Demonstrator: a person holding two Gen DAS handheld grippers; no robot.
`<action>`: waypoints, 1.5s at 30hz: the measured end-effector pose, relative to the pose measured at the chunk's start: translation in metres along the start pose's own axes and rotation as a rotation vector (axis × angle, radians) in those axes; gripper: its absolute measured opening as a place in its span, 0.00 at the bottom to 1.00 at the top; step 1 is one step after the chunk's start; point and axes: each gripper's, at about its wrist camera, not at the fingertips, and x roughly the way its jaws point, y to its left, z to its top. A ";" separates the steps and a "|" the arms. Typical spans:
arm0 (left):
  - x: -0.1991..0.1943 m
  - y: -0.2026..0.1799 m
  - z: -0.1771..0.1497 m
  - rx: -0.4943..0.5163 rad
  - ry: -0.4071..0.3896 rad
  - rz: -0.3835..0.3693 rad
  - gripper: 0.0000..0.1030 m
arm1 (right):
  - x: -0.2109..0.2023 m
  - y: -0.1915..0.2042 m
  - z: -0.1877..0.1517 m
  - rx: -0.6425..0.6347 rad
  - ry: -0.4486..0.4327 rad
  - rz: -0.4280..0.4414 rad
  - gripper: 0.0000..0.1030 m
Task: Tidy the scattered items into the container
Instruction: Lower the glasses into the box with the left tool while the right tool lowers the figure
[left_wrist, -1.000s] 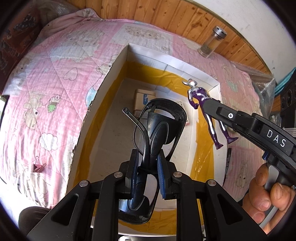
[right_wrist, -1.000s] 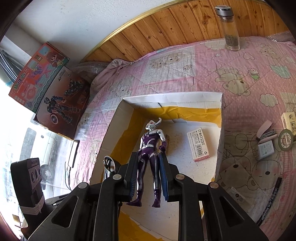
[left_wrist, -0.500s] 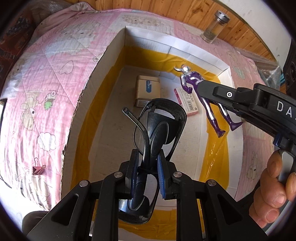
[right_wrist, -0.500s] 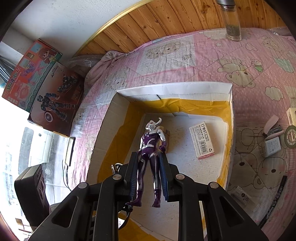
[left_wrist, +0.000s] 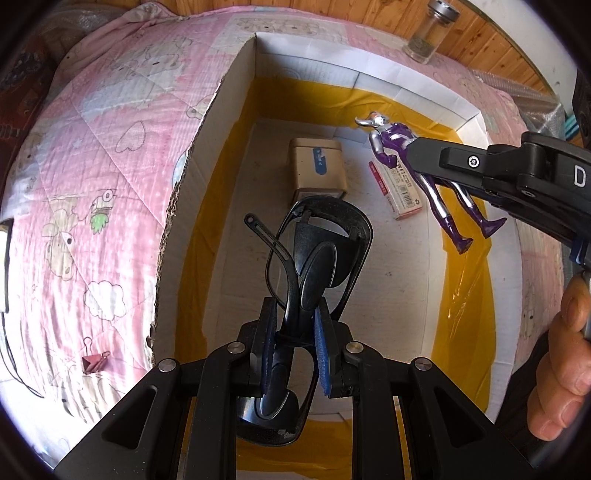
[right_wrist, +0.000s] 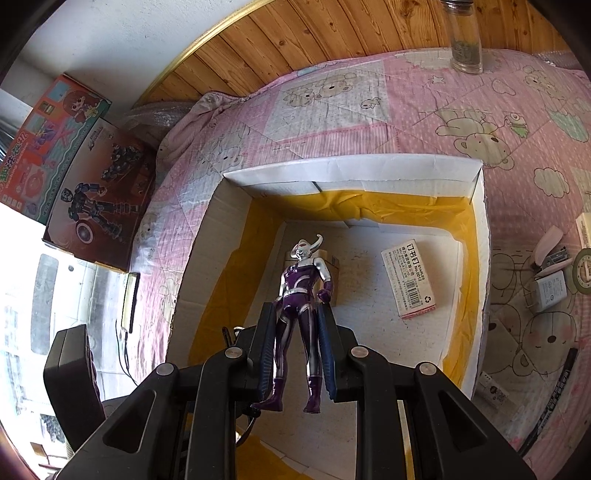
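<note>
My left gripper is shut on black folded glasses and holds them above the open white cardboard box with yellow tape inside. My right gripper is shut on a purple and silver action figure, also over the box. In the left wrist view the figure hangs from the right gripper over the box's right side. A tan small box and a staples box lie on the box floor.
The box sits on a pink quilted bed. A red binder clip lies left of the box. Right of it lie a stapler, a tape roll, a charger and a pen. A glass jar stands at the back.
Both grippers have moved forward and lower over the box with their items held. The box floor now fills more of both views.
</note>
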 end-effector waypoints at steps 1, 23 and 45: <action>0.001 0.000 0.001 0.004 0.003 0.003 0.19 | 0.002 0.000 0.001 0.000 0.001 -0.006 0.23; 0.018 -0.016 -0.002 0.164 0.065 0.086 0.18 | 0.043 0.002 0.019 -0.112 0.048 -0.214 0.23; 0.015 -0.019 -0.015 0.117 0.115 0.079 0.32 | 0.053 -0.013 0.029 -0.082 0.102 -0.213 0.25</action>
